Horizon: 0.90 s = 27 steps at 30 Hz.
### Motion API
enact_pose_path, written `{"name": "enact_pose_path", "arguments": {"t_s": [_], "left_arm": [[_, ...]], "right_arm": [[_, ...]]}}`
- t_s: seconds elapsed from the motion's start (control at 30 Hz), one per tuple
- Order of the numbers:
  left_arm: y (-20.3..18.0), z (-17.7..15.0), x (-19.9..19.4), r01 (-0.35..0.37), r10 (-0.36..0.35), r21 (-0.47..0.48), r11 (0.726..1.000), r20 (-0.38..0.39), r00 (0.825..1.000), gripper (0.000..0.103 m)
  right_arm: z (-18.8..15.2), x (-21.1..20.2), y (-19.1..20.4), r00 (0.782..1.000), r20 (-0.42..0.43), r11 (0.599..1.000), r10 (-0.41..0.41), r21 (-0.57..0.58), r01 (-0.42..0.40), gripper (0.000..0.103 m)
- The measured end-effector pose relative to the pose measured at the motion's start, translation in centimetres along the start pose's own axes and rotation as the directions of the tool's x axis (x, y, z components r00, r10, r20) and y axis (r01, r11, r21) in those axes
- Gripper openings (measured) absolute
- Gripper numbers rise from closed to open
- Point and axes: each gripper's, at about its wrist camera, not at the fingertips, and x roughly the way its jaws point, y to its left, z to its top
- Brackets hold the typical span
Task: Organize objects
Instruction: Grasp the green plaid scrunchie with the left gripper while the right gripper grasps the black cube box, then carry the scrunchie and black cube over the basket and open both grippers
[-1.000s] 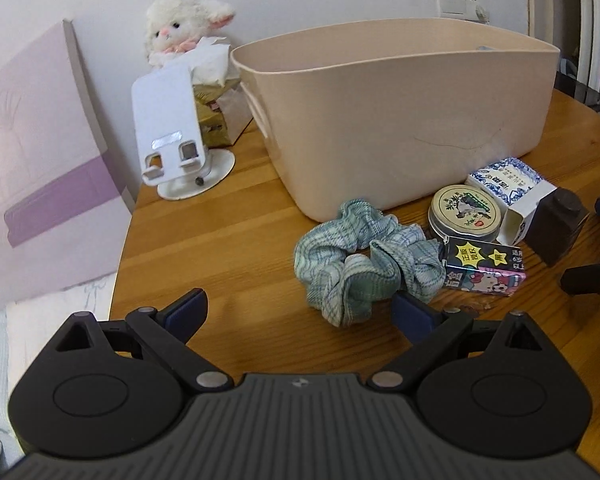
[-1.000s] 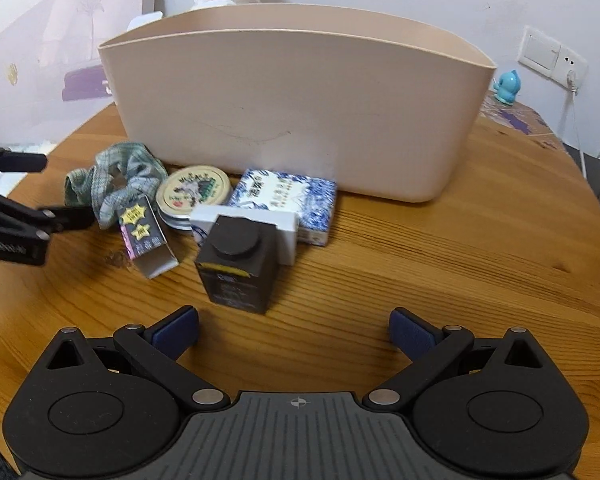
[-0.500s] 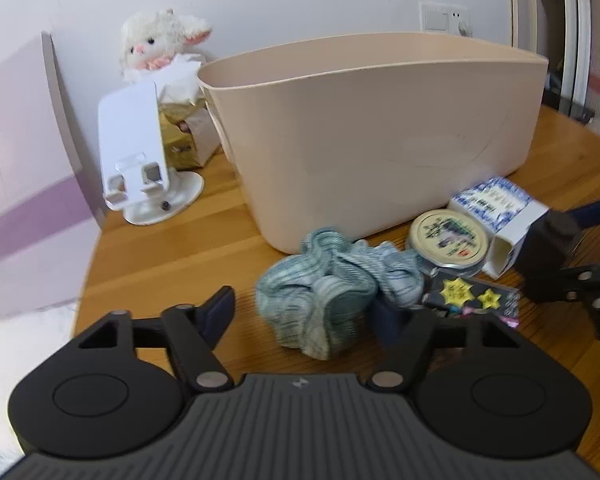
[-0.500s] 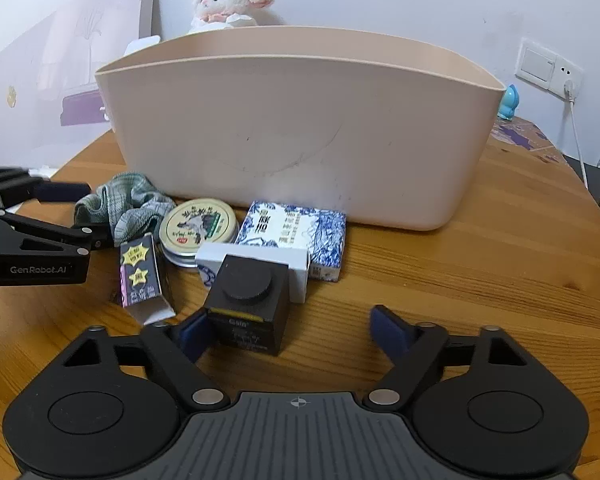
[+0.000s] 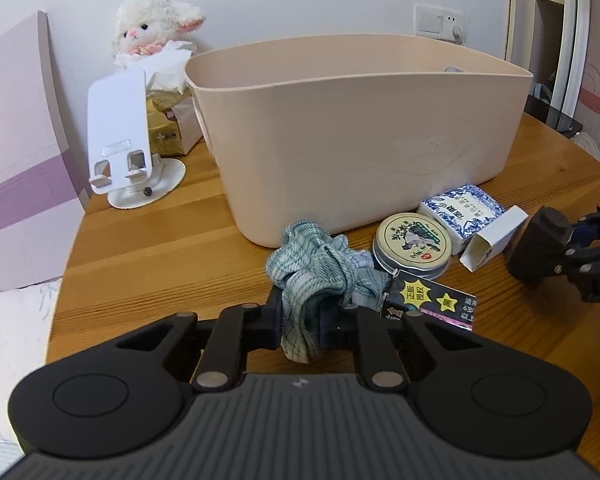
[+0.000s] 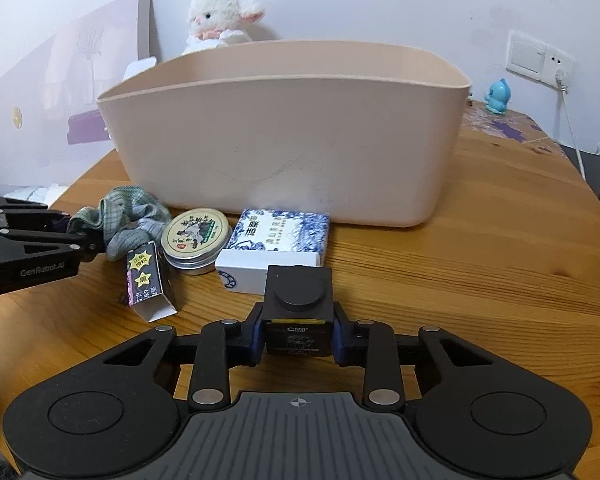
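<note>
A beige plastic bin [image 5: 360,132] stands on the wooden table [image 5: 148,264]; it also shows in the right wrist view [image 6: 284,148]. My left gripper [image 5: 302,320] is shut on a green checked scrunchie [image 5: 320,268], seen also in the right wrist view [image 6: 128,224]. My right gripper [image 6: 298,338] is shut on a small black box [image 6: 298,304], seen in the left wrist view [image 5: 538,248]. In front of the bin lie a round tin [image 6: 196,238], a blue-and-white box [image 6: 276,248] and a black starred carton [image 6: 148,284].
A white phone stand [image 5: 124,140], a tissue pack [image 5: 172,124] and a plush lamb [image 5: 152,32] stand left of the bin. A purple board [image 5: 16,160] leans at the table's left edge. A small blue figure [image 6: 498,96] sits by the wall socket.
Both grippers have closed: the left on the scrunchie, the right on the black box. Both have moved forward toward their objects.
</note>
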Motion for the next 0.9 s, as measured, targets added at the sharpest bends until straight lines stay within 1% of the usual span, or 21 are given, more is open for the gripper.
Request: {"name": "enact_pose_path", "arguments": {"t_s": [0.23,0.33,0.43,0.57,0.73,0.9], "left_arm": [[0.0,0.3,-3.2,-0.018,0.019,-0.013,1.000,0.062,0.998,0.016],[0.0,0.6,-4.7,-0.039,0.040,-0.011,0.999,0.091,0.995,0.016],[0.1,1.3,-6.2,-0.062,0.062,-0.005,0.998,0.118,0.991,0.016],[0.2,2.5,-8.1,-0.084,0.084,-0.003,0.996,0.170,0.982,0.016],[0.4,4.3,-9.8,-0.110,0.110,-0.012,0.994,0.239,0.965,0.016],[0.7,6.4,-10.1,-0.144,0.141,-0.011,0.990,0.272,0.952,0.016]], "right_arm": [[1.1,-2.9,-1.4,0.998,0.058,1.000,-0.005,0.013,0.004,0.029],[1.6,-4.6,-2.3,0.995,0.096,1.000,-0.010,0.015,0.009,0.029],[2.9,-5.6,-2.7,0.991,0.136,1.000,-0.016,0.019,0.013,0.029],[4.3,-7.3,-3.8,0.980,0.196,1.000,-0.021,0.023,0.016,0.029],[6.6,-8.8,-5.0,0.962,0.271,0.999,-0.033,0.027,0.027,0.029],[9.3,-9.1,-5.5,0.944,0.328,0.999,-0.044,0.025,0.038,0.029]]}}
